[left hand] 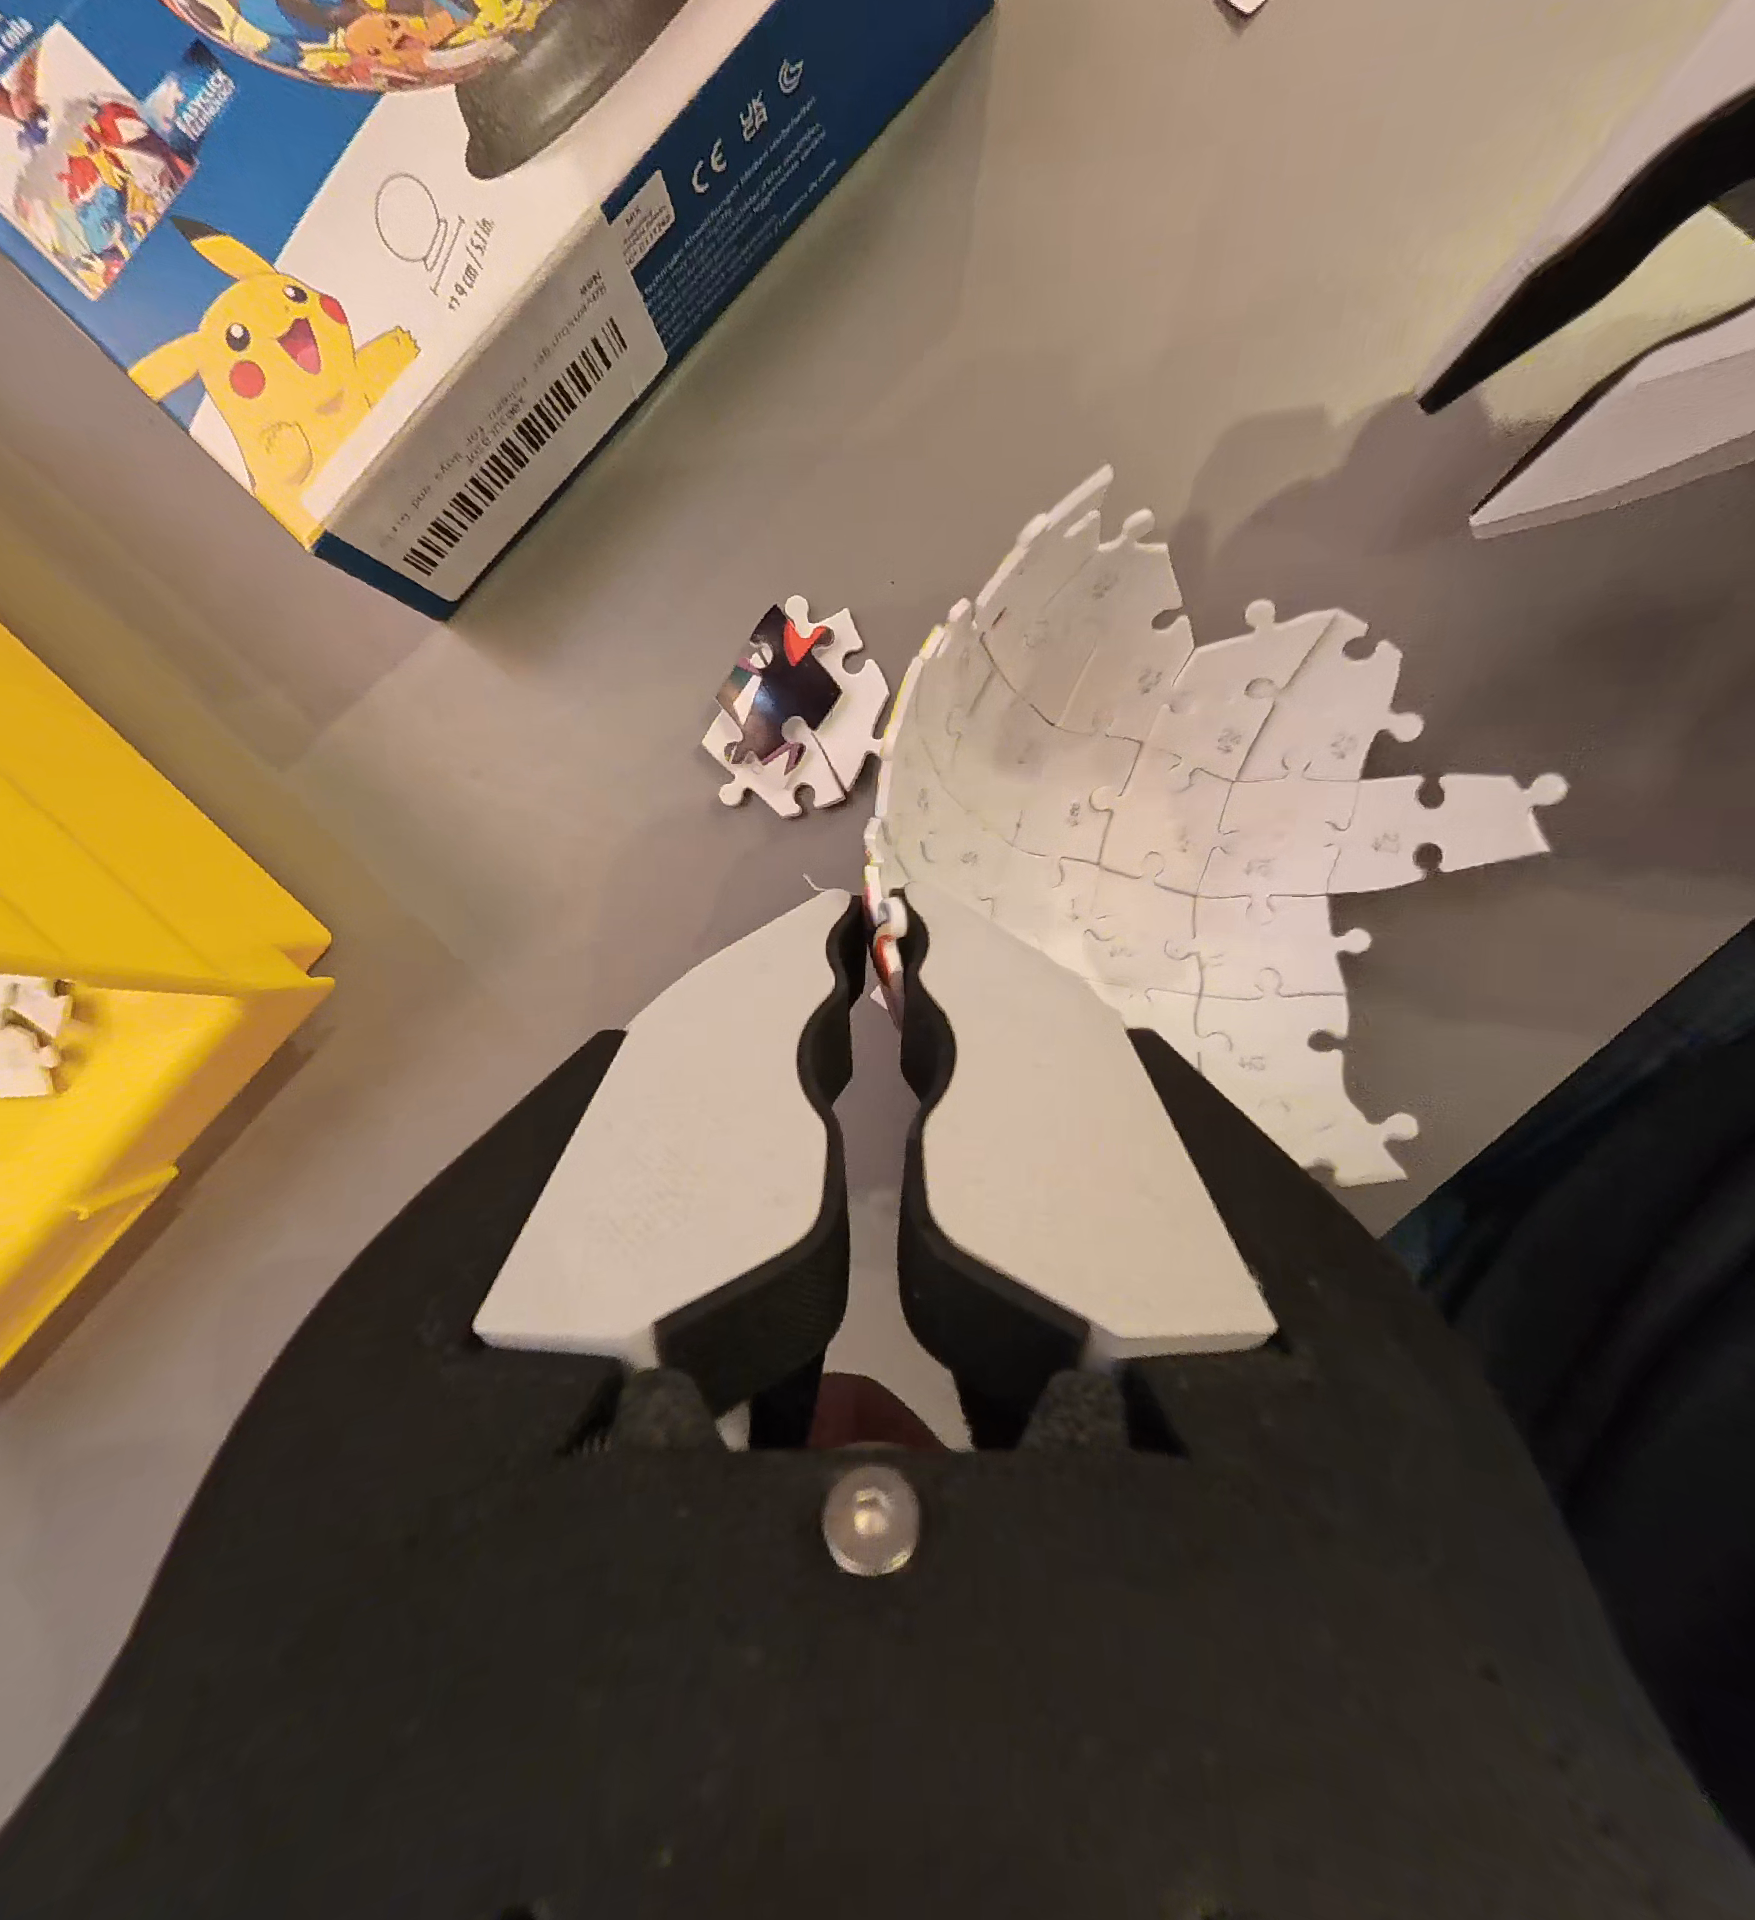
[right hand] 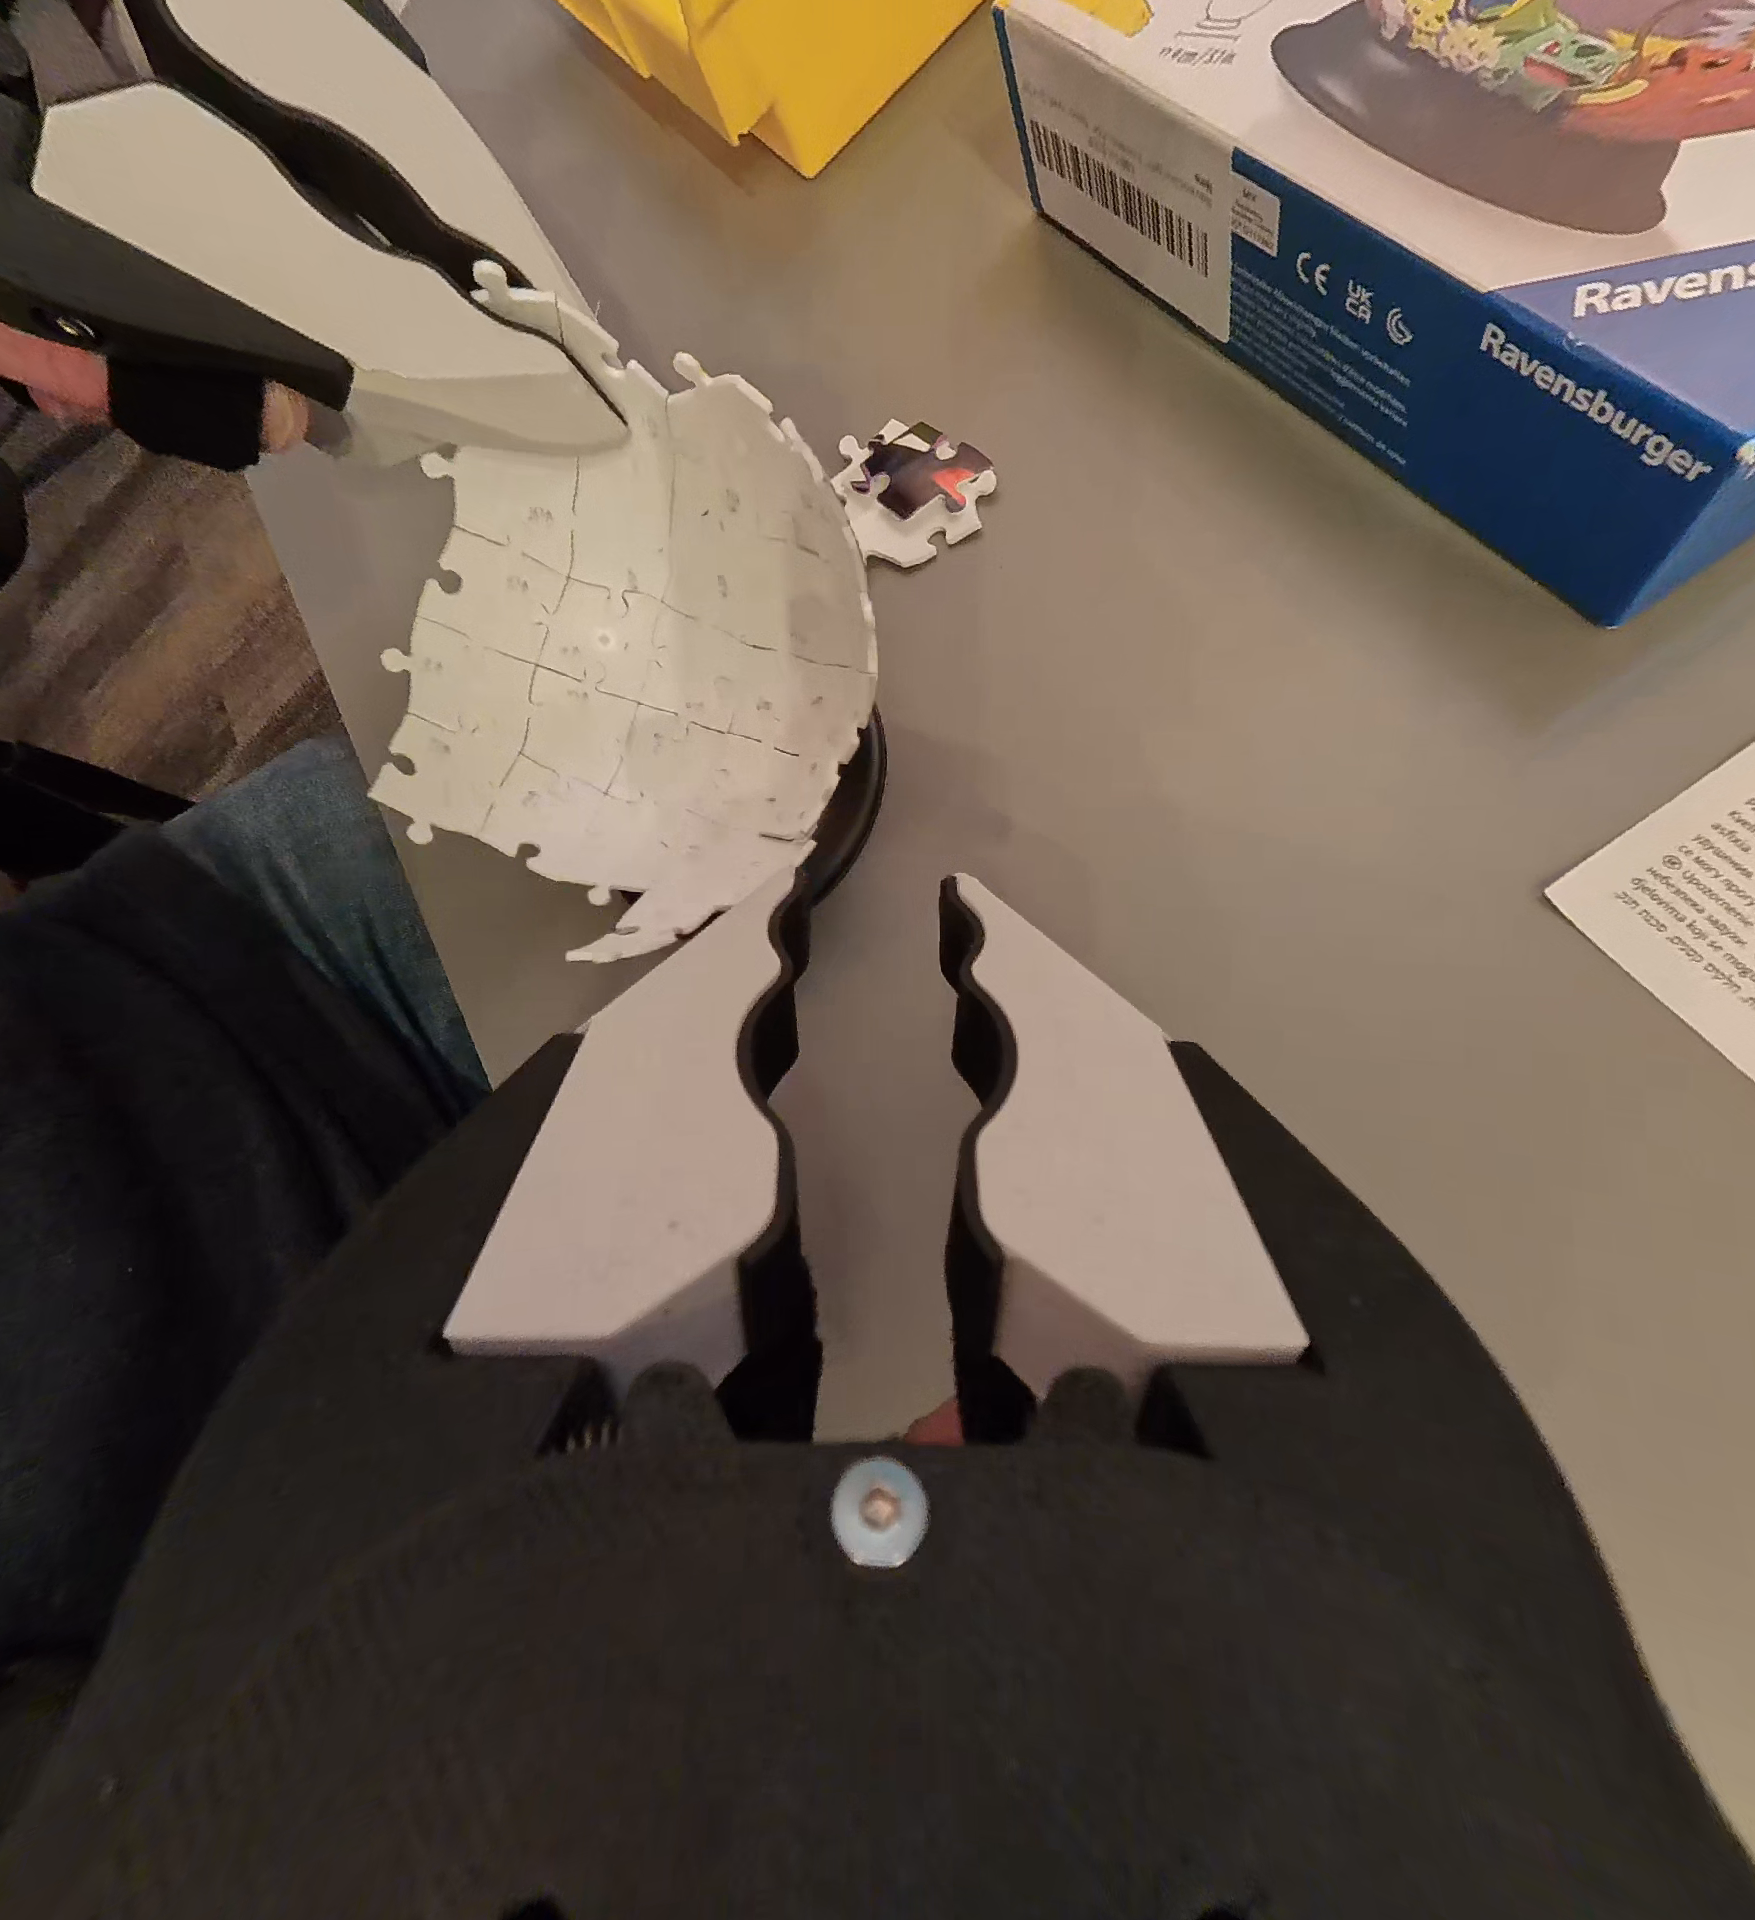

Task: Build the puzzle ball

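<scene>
The half-built puzzle ball shell sits tilted on its black stand on the grey bench, white inside facing up. Left claw is pinched onto the shell's rim, steadying it. Right claw hangs empty with its jaws apart, just beside the shell. I'd guess next up is grabbing the little joined cluster of pieces beside the shell, near the blue box, and lining its tabs up with the edge.

The blue cardboard box at 1 o'clock had white words and a barcode sticker. The white paper sheet at 3 o'clock had small black print.
</scene>
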Available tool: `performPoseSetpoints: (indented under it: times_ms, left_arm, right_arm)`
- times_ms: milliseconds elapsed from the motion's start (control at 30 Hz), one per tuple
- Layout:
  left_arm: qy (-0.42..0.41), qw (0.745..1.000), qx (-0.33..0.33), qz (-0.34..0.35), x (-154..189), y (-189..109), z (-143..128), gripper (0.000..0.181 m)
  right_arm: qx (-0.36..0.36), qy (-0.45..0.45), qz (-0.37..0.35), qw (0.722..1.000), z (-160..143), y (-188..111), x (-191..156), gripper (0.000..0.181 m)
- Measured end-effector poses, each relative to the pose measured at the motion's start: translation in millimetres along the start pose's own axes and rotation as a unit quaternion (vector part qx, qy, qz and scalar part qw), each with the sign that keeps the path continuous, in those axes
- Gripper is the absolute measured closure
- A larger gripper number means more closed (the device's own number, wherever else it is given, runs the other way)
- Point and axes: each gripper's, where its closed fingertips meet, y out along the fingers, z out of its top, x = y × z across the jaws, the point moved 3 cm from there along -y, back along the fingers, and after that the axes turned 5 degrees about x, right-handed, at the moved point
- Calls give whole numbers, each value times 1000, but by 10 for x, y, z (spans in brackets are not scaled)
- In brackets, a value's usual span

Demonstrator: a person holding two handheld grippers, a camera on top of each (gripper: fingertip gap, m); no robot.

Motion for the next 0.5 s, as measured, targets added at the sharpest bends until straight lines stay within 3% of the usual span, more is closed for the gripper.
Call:
performPoseSetpoints:
  times_ms: [267,500]
  left_arm:
    - [46,998,-42,-7,-42,-99,-17,178]
    - [112,989,-100,-8,-53,-126,20,179]
  right_arm:
    - [6,-40,17,999,42,12,-82,159]
    - [0,-157,55,986,68,212,-395,165]
